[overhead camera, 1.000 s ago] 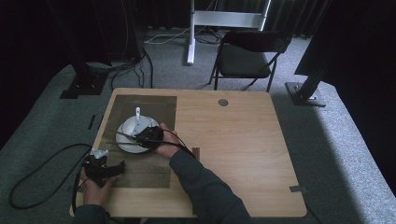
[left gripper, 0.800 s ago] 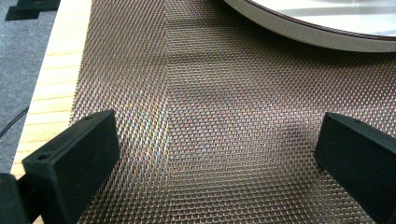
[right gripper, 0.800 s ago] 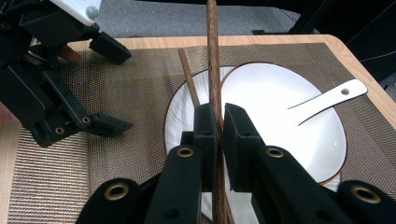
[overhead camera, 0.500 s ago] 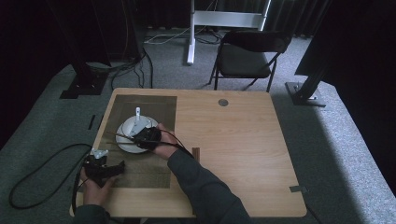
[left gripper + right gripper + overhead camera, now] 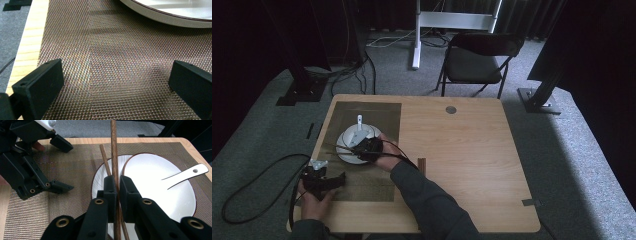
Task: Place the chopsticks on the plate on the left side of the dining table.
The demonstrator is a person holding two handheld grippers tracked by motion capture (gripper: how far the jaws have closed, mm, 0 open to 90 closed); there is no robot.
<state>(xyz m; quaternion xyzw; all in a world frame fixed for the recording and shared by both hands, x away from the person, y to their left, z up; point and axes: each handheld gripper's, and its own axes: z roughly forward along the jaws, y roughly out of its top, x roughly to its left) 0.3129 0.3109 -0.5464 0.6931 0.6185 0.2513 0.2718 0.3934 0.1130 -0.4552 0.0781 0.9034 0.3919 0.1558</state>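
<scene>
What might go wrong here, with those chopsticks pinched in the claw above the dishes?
The right claw is shut on just one chopstick; the second chopstick lies loose under it across the plate, so it could roll off or get knocked. The gripped stick is thin and might twist or slip. Swinging it could also clip the spoon resting in the bowl.

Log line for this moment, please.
right tongs: shut on chopsticks above bowl | left tongs: open over placemat | spoon in bowl

table right half (image 5: 462, 145) free | plate (image 5: 343, 146) blocks mat's (image 5: 377, 185) far end
</scene>
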